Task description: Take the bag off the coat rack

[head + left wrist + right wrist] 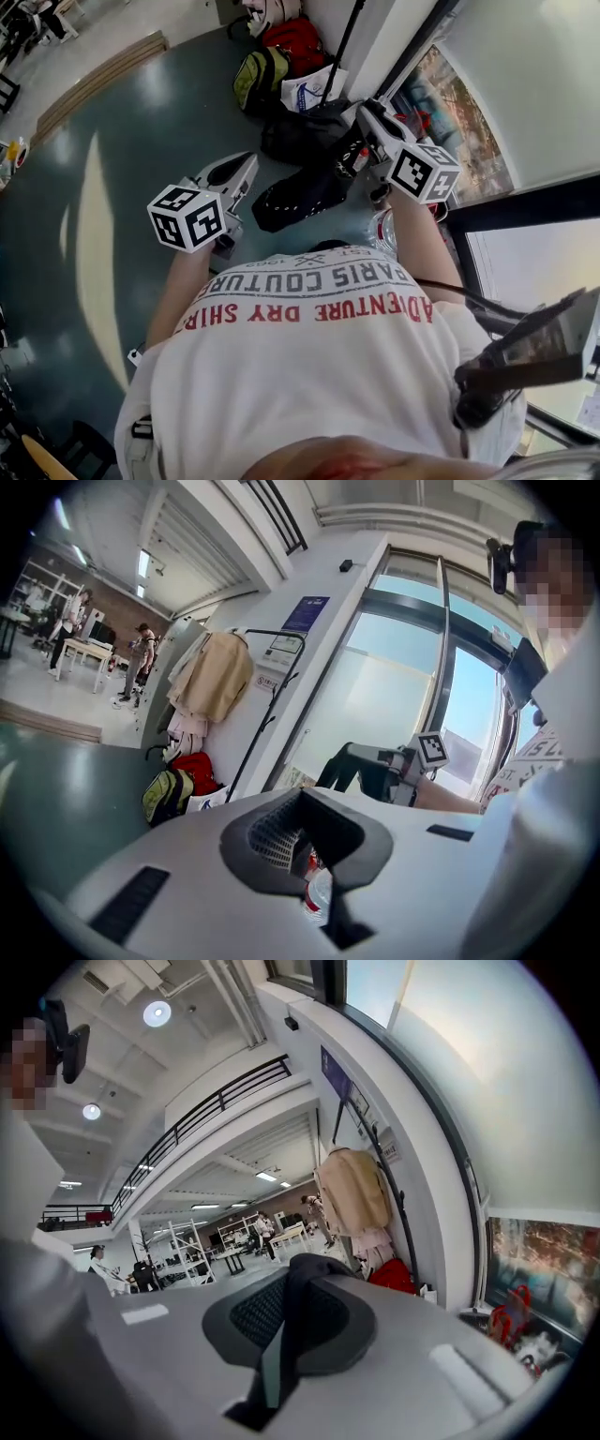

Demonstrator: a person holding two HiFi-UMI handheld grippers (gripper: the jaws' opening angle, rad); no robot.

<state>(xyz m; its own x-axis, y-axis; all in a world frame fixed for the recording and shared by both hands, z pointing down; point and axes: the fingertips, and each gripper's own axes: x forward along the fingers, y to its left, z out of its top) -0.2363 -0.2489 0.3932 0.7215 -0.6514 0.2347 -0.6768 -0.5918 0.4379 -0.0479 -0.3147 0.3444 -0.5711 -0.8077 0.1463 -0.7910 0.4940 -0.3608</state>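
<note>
The left gripper (242, 171) is held with its jaws slightly apart and nothing between them, just beside the black bag (305, 195). The bag appears to hang clear of the coat rack (344, 45), low in front of the person. Its strap (272, 1363) is pinched between the jaws of the right gripper (286, 1312). The bag is best steadied from below with the free gripper, so that swinging is checked. Open floor is offered on the left. Ahead, the yellow-green backpack (255, 77) is to be avoided, and the window frame (525, 211) lies close on the right.
</note>
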